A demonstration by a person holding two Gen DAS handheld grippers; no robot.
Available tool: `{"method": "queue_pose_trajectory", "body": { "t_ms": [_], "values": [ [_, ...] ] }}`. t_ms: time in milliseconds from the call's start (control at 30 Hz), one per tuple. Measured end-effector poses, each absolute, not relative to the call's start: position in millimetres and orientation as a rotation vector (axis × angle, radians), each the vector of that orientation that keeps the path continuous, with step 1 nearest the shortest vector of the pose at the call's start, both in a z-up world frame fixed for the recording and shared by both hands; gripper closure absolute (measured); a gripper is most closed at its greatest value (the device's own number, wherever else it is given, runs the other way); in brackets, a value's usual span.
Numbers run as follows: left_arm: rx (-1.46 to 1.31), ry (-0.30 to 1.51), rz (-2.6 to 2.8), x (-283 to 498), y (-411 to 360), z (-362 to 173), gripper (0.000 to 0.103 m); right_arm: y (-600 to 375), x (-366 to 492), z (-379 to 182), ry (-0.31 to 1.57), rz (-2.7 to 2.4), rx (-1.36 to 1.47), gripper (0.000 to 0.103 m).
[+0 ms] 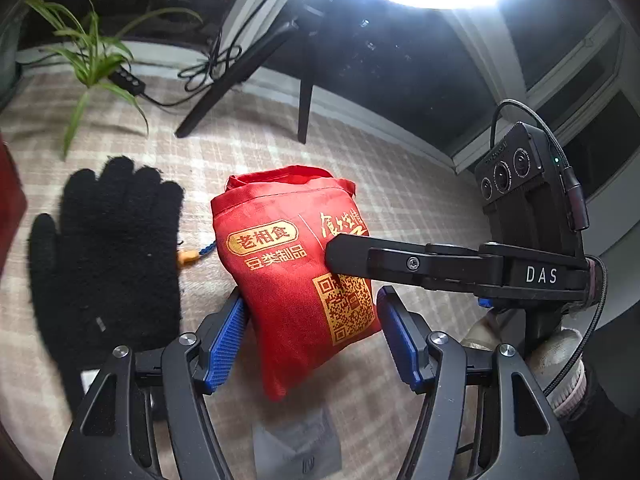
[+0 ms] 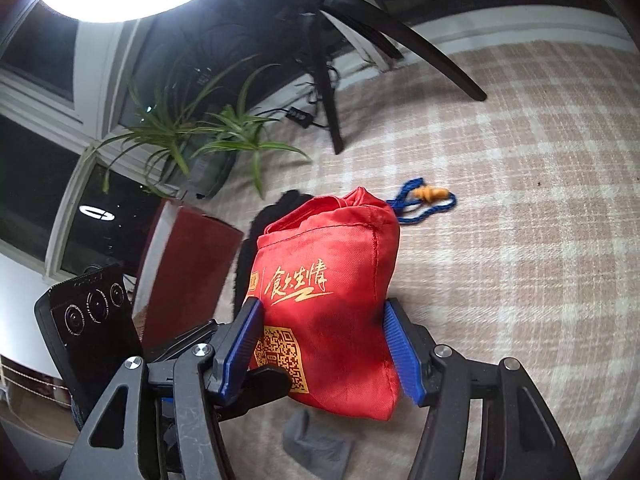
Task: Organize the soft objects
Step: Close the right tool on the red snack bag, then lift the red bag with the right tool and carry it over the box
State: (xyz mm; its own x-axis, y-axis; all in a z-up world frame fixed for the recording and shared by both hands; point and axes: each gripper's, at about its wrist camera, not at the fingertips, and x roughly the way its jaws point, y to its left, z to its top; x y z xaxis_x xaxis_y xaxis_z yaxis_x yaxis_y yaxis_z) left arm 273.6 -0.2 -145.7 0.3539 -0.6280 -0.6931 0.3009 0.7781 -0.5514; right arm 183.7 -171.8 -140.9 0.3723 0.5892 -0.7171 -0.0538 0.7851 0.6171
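Red bag [image 1: 296, 276] sits roughly mid-table on the plaid cloth [image 1: 400, 200], gold print and QR code facing up, open mouth bunched at the far end.

Left gripper [image 1: 312, 338]: jaws apart, straddling the near end of the bag. Left blue pad [image 1: 226, 344] is touching or just beside the bag's edge; the right pad stands clear of it. Not clamped.

Right gripper [image 2: 324, 346]: jaws also spread, one blue pad [image 2: 404, 356] on each side of the bag. In the left wrist view its dark finger [image 1: 360, 258] lies across the top of the bag. Pads look close to the fabric, but I can't tell for sure whether they press it; it reads as open around it rather than gripping.

Black glove [image 1: 106, 264] lies flat, fingers pointing away, just left of the bag. Between glove and bag: a blue cord with an orange piece [image 1: 188, 257], near the bag's mouth in the right wrist view [image 2: 424, 198].

Grey sock [image 2: 316, 446] lies on the cloth at the near edge, just below the bag.

Far side: spider plant [image 2: 208, 136], tripod legs [image 1: 240, 68], dark red box [image 2: 188, 272] at the left edge.
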Motion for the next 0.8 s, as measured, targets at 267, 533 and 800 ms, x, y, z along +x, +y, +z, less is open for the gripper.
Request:
{"method": "queue_pose_trajectory", "body": {
  "t_ms": [267, 533, 800],
  "values": [
    [-0.336, 0.981, -0.577, 249.4, 26.9, -111.9, 0.039, -135.2, 169.5, -102.6, 1.076, 0.502, 0.504, 0.046],
    [-0.298, 0.91, -0.49, 220.1, 69.7, -79.2, 0.039, -83.2, 164.0, -69.1, 1.037, 0.594, 0.423, 0.046],
    [-0.241, 0.853, -0.38, 196.2, 112.1, -52.6, 0.039, -26.4, 161.7, -43.9, 1.017, 0.702, 0.359, 0.046]
  ]
}}
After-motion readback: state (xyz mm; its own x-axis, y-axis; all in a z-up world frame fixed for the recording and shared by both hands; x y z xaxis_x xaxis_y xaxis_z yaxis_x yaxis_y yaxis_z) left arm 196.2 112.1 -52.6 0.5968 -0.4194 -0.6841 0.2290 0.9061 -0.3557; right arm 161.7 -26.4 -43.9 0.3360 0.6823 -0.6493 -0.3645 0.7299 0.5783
